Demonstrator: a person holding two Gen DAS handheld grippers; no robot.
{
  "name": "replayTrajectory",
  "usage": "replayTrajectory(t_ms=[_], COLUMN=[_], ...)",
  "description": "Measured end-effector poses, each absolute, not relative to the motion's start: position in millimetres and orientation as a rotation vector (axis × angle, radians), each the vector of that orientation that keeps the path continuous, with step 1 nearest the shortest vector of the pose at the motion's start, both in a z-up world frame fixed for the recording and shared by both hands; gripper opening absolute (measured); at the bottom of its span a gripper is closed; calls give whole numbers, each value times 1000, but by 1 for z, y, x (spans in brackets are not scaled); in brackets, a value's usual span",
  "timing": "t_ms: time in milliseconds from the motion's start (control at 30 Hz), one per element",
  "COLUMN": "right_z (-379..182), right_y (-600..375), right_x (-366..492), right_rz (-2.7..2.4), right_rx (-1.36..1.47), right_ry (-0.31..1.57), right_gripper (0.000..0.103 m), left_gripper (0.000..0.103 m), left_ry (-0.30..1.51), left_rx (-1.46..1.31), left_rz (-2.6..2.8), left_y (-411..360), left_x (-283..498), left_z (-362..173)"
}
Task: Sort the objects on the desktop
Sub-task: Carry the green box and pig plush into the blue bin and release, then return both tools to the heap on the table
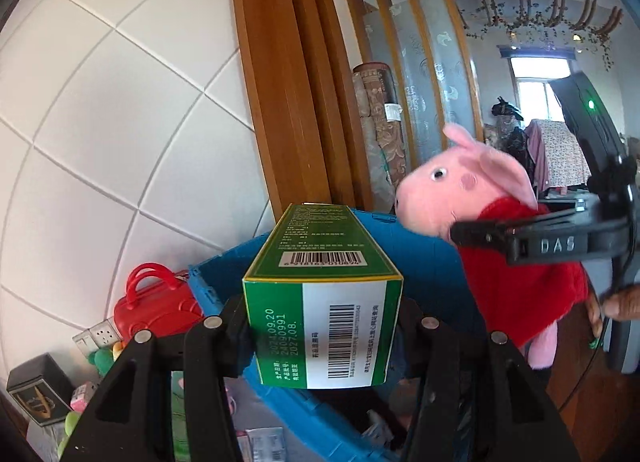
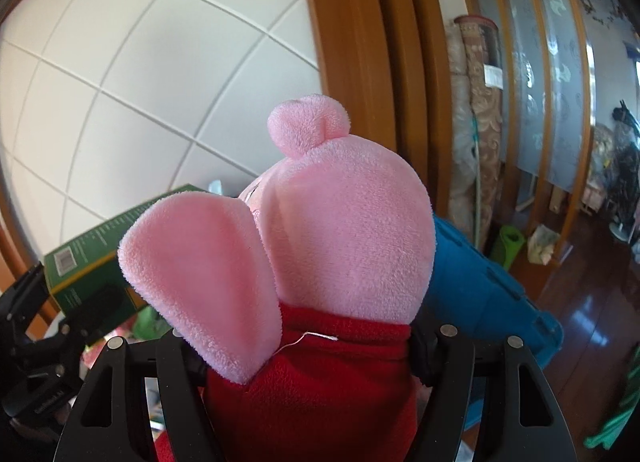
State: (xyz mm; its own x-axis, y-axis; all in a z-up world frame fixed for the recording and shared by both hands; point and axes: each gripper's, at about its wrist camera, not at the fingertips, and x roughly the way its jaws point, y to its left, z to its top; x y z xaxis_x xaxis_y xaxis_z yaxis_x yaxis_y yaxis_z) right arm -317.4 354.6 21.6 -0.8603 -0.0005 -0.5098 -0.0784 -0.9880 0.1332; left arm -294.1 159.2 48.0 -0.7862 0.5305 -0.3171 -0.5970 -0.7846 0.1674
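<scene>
Behind everything we see a white panelled wall (image 1: 120, 110) with grooved diagonal seams, met by a wooden door frame (image 1: 288, 82). Beside it stands a slatted wooden screen with frosted glass (image 1: 432, 74), and rolled patterned carpets (image 1: 380, 126) lean upright against it. A wall socket (image 1: 98, 336) sits low on the panelling. Further back, we make out a bright window (image 1: 538, 82) and dark glossy wooden floor (image 2: 592, 302).
</scene>
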Motion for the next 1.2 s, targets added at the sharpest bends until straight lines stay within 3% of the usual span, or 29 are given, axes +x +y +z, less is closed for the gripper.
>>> replayTrajectory(t_ms=[100,167,200,233,300,433,1200], right_z=[9,3,2,1,4,14,8], right_y=[381,389,391,393,394,392,372], right_x=[-326,-338,-346,-349,-350,-339,-279], right_rz=[2959,2943,2937,2931,2927,2951,3059], right_rx=[-875,-913,-939,-949,-935,-896,-864], right_ry=[256,272,275,280,289,285,254], right_gripper=[74,85,100,102,103,103,103], left_gripper=[53,53,58,73,90,98,98], left_ry=[354,374,393,413,459,452,456], left_rx=[-384,-424,-434,-436,-407,-368,-376], left_rz=[2525,2559,2589,2614,2677,2714,2839], left_y=[181,194,199,205,216,208,192], left_x=[-298,-303,-305,-301,-294,-290,-268], left_z=[47,46,46,46,46,46,49])
